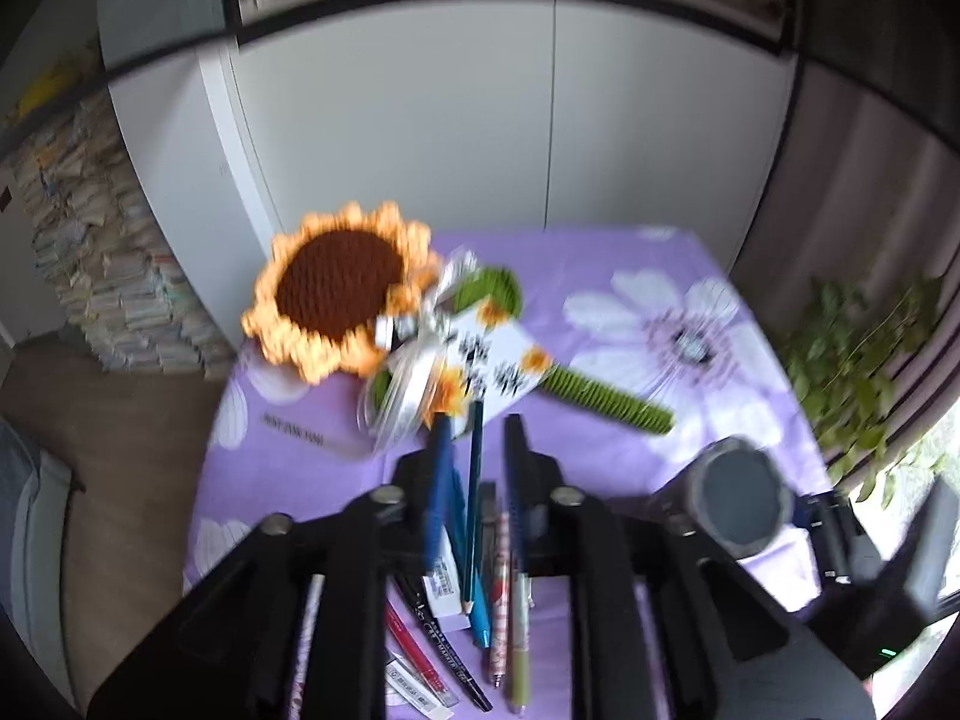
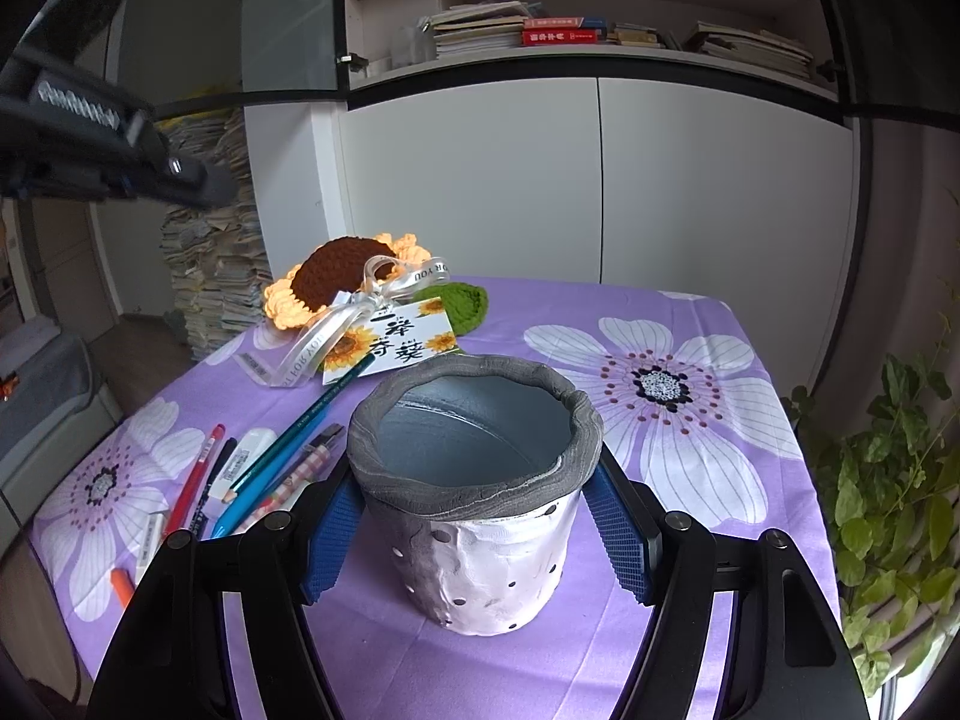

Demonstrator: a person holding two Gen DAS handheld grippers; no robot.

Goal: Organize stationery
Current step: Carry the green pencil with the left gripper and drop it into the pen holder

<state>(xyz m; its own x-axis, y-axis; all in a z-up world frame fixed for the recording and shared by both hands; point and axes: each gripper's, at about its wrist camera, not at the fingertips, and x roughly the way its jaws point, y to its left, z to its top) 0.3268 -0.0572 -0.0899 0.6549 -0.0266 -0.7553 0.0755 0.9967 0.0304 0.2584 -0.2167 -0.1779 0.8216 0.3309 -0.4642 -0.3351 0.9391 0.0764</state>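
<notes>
Pens (image 2: pixel 240 480) beside pot (image 2: pixel 474 498), sunflower (image 2: pixel 336 288) behind

One pot, one sunflower, a scatter of pens

The table carries one grey pot (image 2: pixel 474 498), one crocheted sunflower (image 2: pixel 342 288) with one card (image 2: pixel 399 345) and one ribbon (image 2: pixel 336 324), one teal pencil (image 2: pixel 300 429), one blue pen (image 2: pixel 252 498), one red pen (image 2: pixel 195 477), one checked pen (image 2: pixel 294 480), one eraser (image 2: pixel 243 459) and one orange marker (image 2: pixel 123 588). Further pens lie partly hidden, so their number cannot be told.
</notes>
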